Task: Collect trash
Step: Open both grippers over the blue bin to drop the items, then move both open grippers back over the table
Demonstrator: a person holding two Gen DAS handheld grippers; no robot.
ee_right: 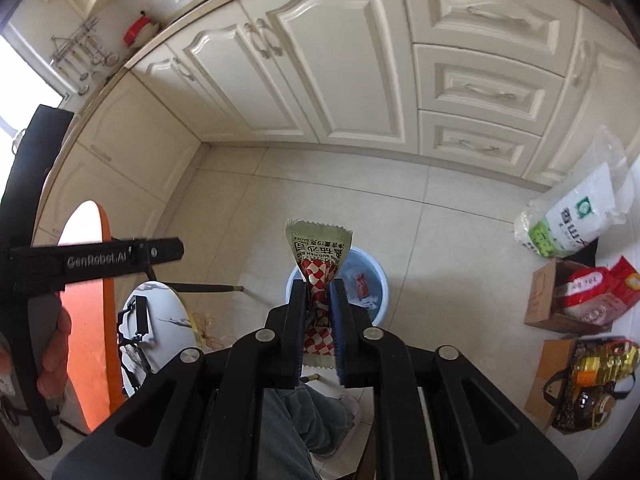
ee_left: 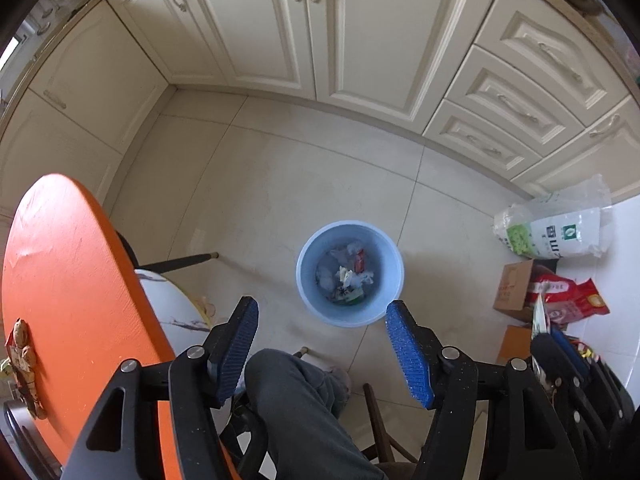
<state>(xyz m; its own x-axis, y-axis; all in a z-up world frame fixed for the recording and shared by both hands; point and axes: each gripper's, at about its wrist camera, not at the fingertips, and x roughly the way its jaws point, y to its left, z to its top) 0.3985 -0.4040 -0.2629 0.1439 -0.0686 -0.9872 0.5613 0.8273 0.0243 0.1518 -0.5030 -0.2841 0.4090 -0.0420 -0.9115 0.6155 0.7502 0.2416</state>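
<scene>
Left claw [ee_left: 322, 318] pointing straight down, blue pads apart and empty, right claw [ee_right: 319, 300] angled down, clamped

Daylight came in from a window [ee_right: 16, 76] at the far left, washed out to plain white. The cream cabinets [ee_left: 344, 36] and floor [ee_left: 280, 176] looked bright and soft. The bin [ee_left: 349, 273] cast a faint shadow. Straight lines bent near the dark, round edges. Cabinet handles looked a little blurry.

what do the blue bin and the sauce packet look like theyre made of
Blue bin: looks like moulded plastic, with smooth, thin, evenly coloured walls and a soft sheen.
Sauce packet: probably plastic or foil film, glossy and printed, with a crimped serrated top edge, creased where the right gripper pinches it.
</scene>
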